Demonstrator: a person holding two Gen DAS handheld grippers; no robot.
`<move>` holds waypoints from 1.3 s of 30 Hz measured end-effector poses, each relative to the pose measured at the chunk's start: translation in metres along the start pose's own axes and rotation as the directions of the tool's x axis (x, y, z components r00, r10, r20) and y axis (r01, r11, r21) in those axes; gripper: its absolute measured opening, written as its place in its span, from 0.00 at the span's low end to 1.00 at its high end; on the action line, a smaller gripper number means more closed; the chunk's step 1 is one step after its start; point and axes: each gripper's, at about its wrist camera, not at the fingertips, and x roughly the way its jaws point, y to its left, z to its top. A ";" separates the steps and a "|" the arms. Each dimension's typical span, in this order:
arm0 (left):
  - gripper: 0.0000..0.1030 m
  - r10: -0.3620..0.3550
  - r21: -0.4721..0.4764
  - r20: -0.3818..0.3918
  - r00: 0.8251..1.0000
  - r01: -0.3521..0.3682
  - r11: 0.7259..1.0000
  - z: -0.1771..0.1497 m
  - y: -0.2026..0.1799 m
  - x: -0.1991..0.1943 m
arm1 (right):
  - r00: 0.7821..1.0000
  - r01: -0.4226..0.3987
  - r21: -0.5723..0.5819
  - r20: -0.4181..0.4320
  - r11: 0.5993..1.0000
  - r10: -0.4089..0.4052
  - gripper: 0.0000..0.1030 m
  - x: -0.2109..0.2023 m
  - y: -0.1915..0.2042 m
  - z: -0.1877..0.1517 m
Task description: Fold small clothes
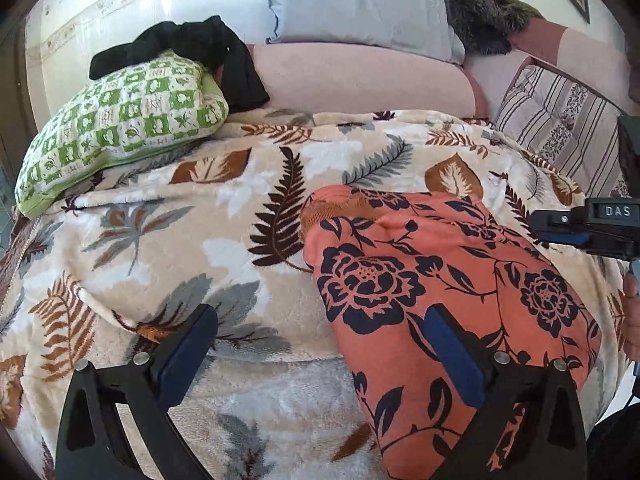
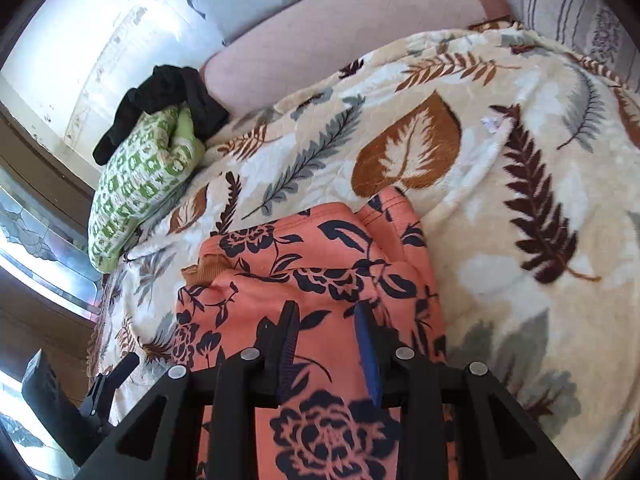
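Both wrist views look down and forward, close over the bed's leaf-print blanket toward the pillows in the upper frame. They share the orange floral garment and the green checked pillow.

At the right edge of the left wrist view, the white letters "DAS" stand on a small dark plate on the black body of the right gripper. No other writing, number or brand can be read in that view. The right wrist view shows no legible text at all.
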 end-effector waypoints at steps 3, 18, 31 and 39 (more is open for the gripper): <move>1.00 -0.064 -0.009 0.006 0.998 0.065 0.998 -0.002 0.006 -0.015 | 0.994 0.009 0.027 0.110 1.000 -0.012 0.84 -0.036 -0.015 -0.011; 1.00 -0.020 0.180 -0.167 0.986 0.050 0.982 -0.037 -0.034 0.006 | 0.993 -0.024 -0.059 -0.118 0.998 0.017 0.35 0.013 -0.001 -0.056; 1.00 0.116 0.108 -0.005 0.993 -0.115 0.988 -0.008 -0.012 -0.009 | 0.975 -0.181 -0.004 0.128 0.984 0.180 0.82 -0.014 0.008 -0.028; 1.00 0.123 0.042 -0.015 0.992 -0.122 0.992 -0.004 0.002 -0.008 | 0.977 -0.168 -0.031 0.127 0.985 0.170 0.82 -0.011 0.015 -0.029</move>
